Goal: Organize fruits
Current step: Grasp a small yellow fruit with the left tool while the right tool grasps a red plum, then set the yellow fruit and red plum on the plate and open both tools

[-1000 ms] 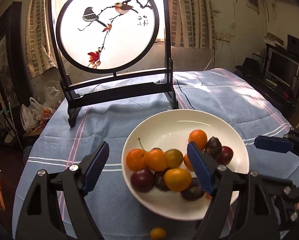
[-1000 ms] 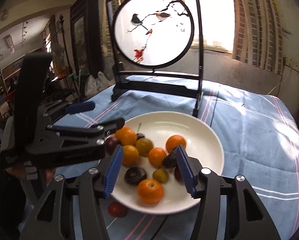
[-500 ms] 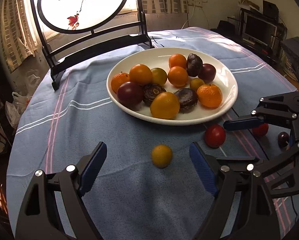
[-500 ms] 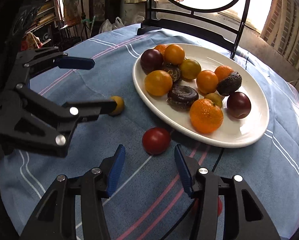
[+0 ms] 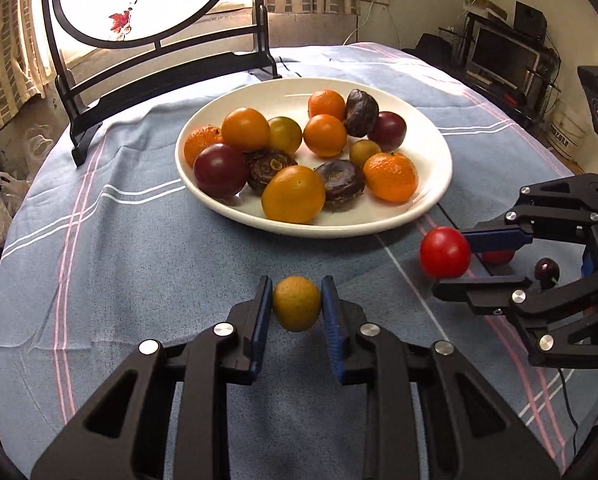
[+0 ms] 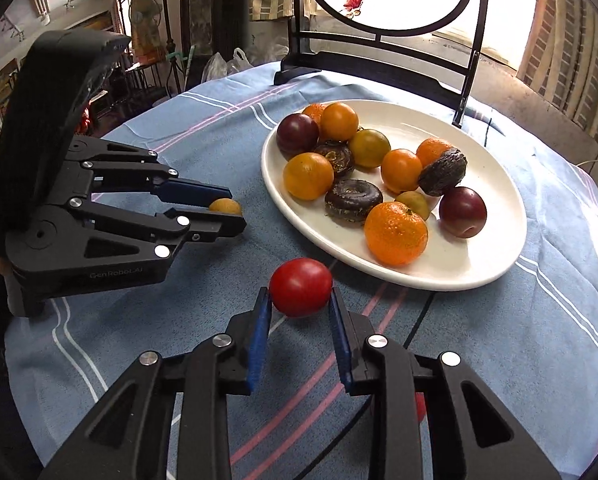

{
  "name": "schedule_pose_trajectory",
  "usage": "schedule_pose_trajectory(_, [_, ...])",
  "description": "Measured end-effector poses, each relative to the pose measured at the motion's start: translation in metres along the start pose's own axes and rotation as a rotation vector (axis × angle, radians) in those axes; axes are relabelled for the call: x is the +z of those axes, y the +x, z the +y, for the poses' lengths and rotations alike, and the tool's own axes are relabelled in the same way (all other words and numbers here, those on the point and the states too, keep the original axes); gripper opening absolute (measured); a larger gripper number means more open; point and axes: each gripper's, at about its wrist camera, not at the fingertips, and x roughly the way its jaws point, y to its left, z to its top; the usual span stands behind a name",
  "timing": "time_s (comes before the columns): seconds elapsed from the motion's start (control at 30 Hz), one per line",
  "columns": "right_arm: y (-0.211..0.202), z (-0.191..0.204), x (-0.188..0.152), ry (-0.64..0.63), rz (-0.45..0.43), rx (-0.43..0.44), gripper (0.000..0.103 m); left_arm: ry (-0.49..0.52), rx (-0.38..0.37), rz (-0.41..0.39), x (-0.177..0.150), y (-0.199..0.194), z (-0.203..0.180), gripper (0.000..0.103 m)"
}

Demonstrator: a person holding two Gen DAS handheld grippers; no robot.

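A white plate (image 5: 435, 184) (image 6: 495, 256) holds several oranges, dark plums and wrinkled dark fruits. My left gripper (image 5: 296, 304) is shut on a small yellow-orange fruit (image 5: 296, 303) on the blue cloth in front of the plate; it also shows in the right wrist view (image 6: 225, 206). My right gripper (image 6: 299, 300) is shut on a red fruit (image 6: 301, 287), seen from the side in the left wrist view (image 5: 444, 252), just off the plate's near rim.
A second red fruit (image 5: 497, 257) and a small dark fruit (image 5: 547, 269) lie on the cloth behind my right gripper. A black-framed round bird screen (image 5: 159, 60) stands behind the plate. The round table's edge curves close in front.
Both grippers have pulled back from over the plate, dropped to the cloth and closed: the left on the yellow-orange fruit, the right on the red fruit.
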Motion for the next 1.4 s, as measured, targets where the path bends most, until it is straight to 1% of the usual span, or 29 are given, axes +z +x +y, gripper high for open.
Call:
schedule_pose_trajectory(0.13, [-0.016, -0.008, -0.006, 0.022, -0.032, -0.011, 0.029, -0.01, 0.011, -0.048, 0.008, -0.019, -0.004, 0.024])
schedule_pose_trajectory(0.23, [-0.034, -0.021, -0.002, 0.058, -0.088, -0.021, 0.029, -0.008, 0.018, -0.086, 0.023, -0.032, -0.008, 0.024])
schedule_pose_trajectory(0.4, [-0.065, -0.05, 0.017, 0.111, -0.195, -0.053, 0.029, -0.007, 0.074, -0.172, 0.065, -0.047, -0.016, 0.024])
schedule_pose_trajectory(0.47, [-0.072, -0.063, 0.027, 0.14, -0.233, -0.069, 0.029, -0.029, 0.079, -0.2, 0.083, -0.05, -0.015, 0.024])
schedule_pose_trajectory(0.57, [-0.075, -0.084, 0.041, 0.181, -0.271, -0.078, 0.029, -0.066, 0.085, -0.23, 0.106, -0.048, -0.012, 0.024])
schedule_pose_trajectory(0.63, [-0.068, -0.097, 0.048, 0.202, -0.272, -0.092, 0.029, -0.081, 0.097, -0.238, 0.118, -0.042, -0.012, 0.024])
schedule_pose_trajectory(0.73, [-0.053, -0.114, 0.055, 0.233, -0.254, -0.101, 0.029, -0.083, 0.143, -0.226, 0.128, -0.025, -0.013, 0.024])
schedule_pose_trajectory(0.8, [-0.043, -0.119, 0.06, 0.233, -0.245, -0.104, 0.029, -0.104, 0.137, -0.207, 0.132, -0.012, -0.01, 0.024])
schedule_pose_trajectory(0.9, [-0.034, -0.121, 0.066, 0.223, -0.24, -0.109, 0.029, -0.129, 0.142, -0.198, 0.13, 0.002, -0.007, 0.024])
schedule_pose_trajectory(0.97, [-0.029, -0.119, 0.07, 0.206, -0.237, -0.109, 0.029, -0.133, 0.136, -0.189, 0.127, 0.009, -0.006, 0.024])
schedule_pose_trajectory(1.03, [-0.023, -0.12, 0.075, 0.195, -0.231, -0.116, 0.029, -0.123, 0.154, -0.17, 0.125, 0.017, -0.006, 0.024])
schedule_pose_trajectory(1.13, [-0.014, -0.122, 0.077, 0.193, -0.22, -0.129, 0.029, -0.125, 0.158, -0.151, 0.123, 0.024, -0.005, 0.024])
schedule_pose_trajectory(1.4, [0.001, -0.125, 0.085, 0.186, -0.197, -0.125, 0.03, -0.11, 0.2, -0.135, 0.121, 0.033, -0.005, 0.025])
